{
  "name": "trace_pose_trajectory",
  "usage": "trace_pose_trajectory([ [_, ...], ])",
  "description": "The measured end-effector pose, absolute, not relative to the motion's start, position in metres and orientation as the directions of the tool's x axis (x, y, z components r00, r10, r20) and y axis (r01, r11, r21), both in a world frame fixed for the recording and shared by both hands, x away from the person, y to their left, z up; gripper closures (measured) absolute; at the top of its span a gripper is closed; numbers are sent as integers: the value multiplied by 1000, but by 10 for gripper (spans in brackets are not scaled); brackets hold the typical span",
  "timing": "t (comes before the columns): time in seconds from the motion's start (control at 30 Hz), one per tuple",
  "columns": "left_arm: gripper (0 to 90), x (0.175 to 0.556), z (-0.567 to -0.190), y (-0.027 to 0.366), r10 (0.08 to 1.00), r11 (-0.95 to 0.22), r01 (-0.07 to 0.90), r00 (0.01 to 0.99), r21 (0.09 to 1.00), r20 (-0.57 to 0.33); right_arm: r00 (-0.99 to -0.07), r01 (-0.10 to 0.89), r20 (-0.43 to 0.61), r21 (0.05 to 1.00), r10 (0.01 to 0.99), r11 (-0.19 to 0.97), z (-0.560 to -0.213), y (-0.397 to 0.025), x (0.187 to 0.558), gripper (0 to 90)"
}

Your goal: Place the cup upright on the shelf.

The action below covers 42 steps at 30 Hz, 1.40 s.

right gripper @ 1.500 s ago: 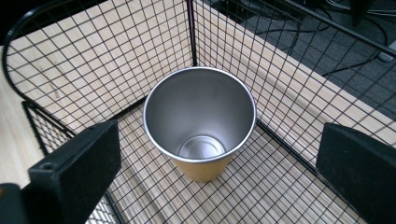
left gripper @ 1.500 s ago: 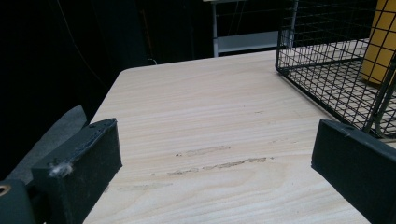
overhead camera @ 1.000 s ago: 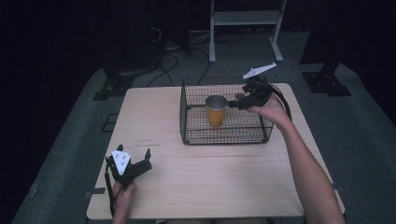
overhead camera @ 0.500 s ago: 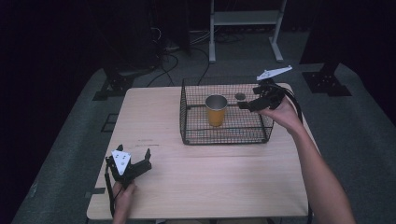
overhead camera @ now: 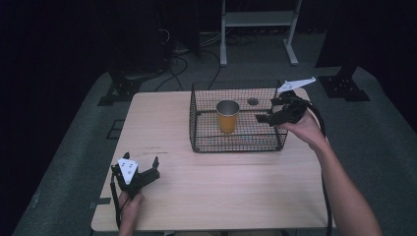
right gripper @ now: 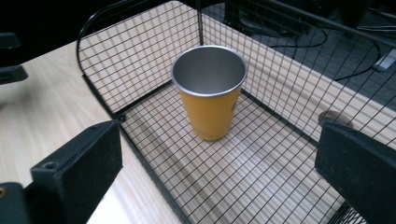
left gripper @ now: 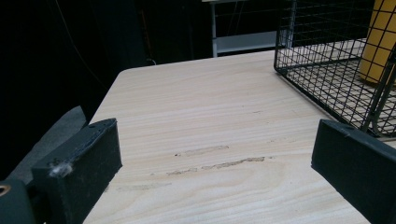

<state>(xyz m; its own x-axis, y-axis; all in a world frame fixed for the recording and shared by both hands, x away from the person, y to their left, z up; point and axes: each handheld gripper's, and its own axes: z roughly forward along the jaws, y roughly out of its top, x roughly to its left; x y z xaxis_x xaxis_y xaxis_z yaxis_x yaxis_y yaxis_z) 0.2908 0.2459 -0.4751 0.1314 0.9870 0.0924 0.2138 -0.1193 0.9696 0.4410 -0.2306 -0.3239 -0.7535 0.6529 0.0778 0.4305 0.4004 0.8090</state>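
No readable text, label, brand or number is showing anywhere. The orange metal cup with the steel rim (right gripper: 209, 91), standing at about twelve o'clock in the black wire basket (right gripper: 140, 56), is possibly bearing a faint mark, too small to read.

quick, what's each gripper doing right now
left gripper: open, holding nothing, low over the table.
right gripper: open, holding nothing, at the basket with the cup.
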Motion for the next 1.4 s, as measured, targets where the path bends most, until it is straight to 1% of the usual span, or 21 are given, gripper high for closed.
trace_pose_trajectory([
  [0.73, 8, 291, -475, 246, 987, -123, 214, 132, 969, 96, -806, 384, 76, 823, 588, 419, -339, -237, 393, 3],
  [0.93, 8, 291, -475, 246, 987, -120, 214, 132, 969, 94, -818, 377, 77, 820, 570, 430, -348, -236, 379, 3],
  [1.4, 8, 291, -475, 246, 987, -123, 218, 131, 968, 96, -814, 390, 92, 818, 573, 423, -369, -246, 358, 3],
])
